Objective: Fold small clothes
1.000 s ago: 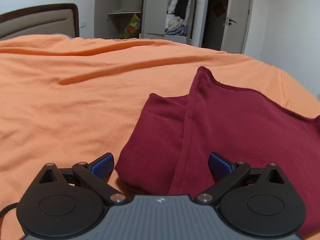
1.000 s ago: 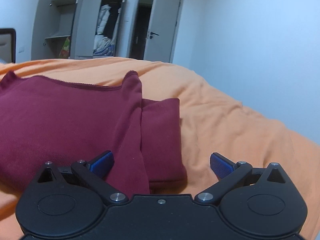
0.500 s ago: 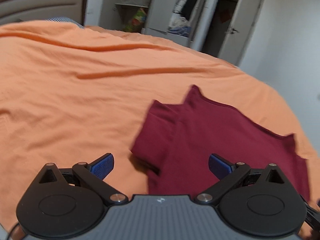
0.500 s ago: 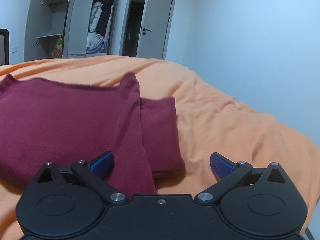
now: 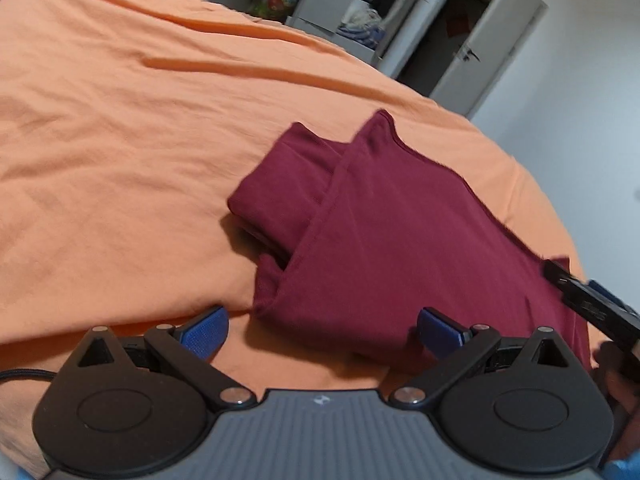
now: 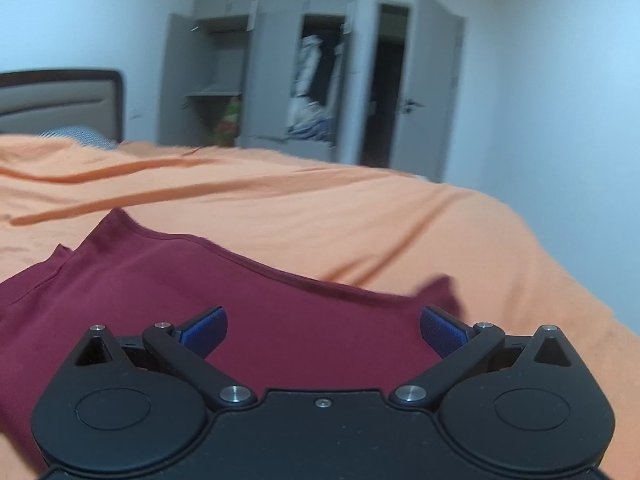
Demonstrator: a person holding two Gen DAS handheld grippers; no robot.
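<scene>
Both tongs, left [image 5: 322, 326] and right [image 6: 324, 326], have pulled back, jaws apart and empty; the maroon shirt's [image 5: 400, 240] tucked sleeve could spring loose on the soft bed [image 5: 120, 140].

A dark red knit garment [image 5: 384, 240], partly folded with a sleeve tucked under at its left, lies on the orange bedsheet [image 5: 120, 160] at centre-right of the frame. The left gripper [image 5: 322, 326] with blue-padded fingers [image 5: 204, 330] hangs spread wide at the bottom, holding nothing. A grey open wardrobe [image 5: 360, 12] stands upper right.
</scene>
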